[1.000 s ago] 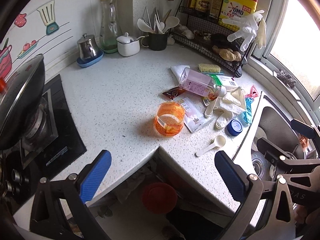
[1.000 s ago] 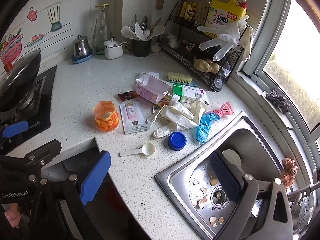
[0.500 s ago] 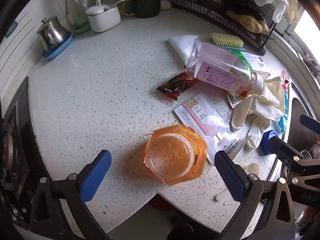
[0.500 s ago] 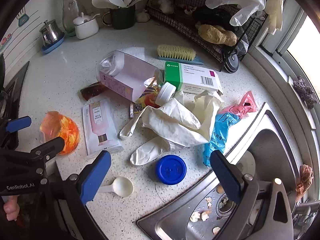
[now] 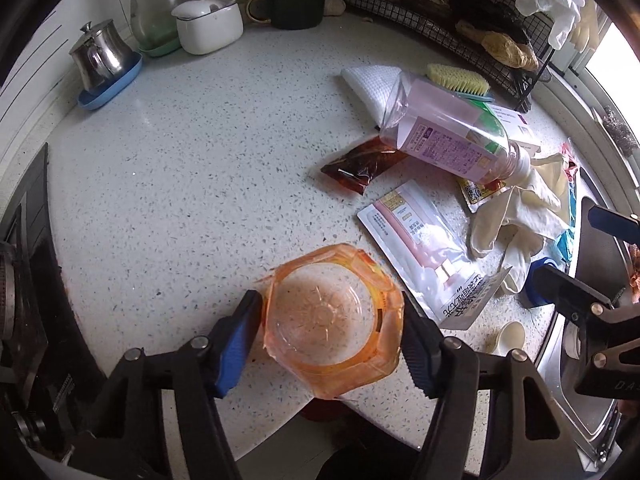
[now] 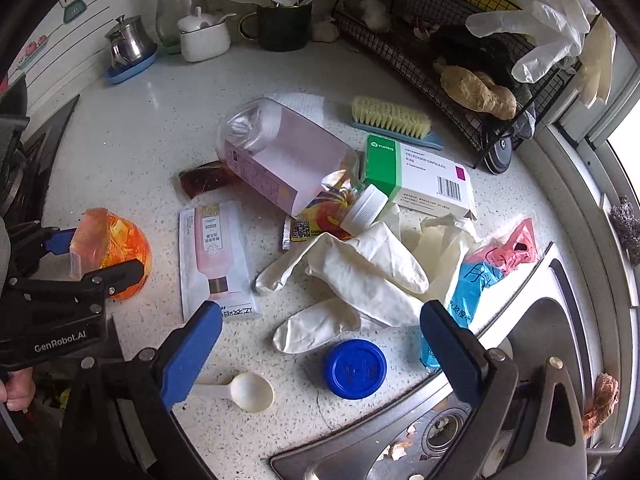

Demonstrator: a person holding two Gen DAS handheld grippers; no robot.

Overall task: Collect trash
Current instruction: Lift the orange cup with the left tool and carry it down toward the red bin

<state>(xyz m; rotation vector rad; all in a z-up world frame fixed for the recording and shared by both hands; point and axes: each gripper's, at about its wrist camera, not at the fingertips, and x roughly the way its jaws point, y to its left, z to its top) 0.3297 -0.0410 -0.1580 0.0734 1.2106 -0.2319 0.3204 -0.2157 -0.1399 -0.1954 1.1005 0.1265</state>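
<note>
The speckled white tabletop [image 5: 192,168] is spreading out under both my tools, with the steel sink [image 6: 532,344] sitting at its right edge. On it, near the middle of the litter, a clear bottle with a pink label [image 6: 280,160] is lying on its side, its white cap resting on a pair of crumpled cream rubber gloves [image 6: 360,276]. Just behind the gloves a green-and-white medicine box [image 6: 416,178] is lying flat. A white sachet with a pink print [image 6: 214,264] is lying flat between the gloves and the orange plastic cup [image 5: 332,320].

My left hand-held gripper [image 5: 330,336] is pressing its two blue pads against opposite sides of that cup, which is standing near the tabletop's front edge. My right hand-held gripper [image 6: 320,348] is hanging spread wide above the gloves, holding nothing; a blue lid [image 6: 354,368] and a small white scoop [image 6: 248,392] are lying between its fingers.
</note>
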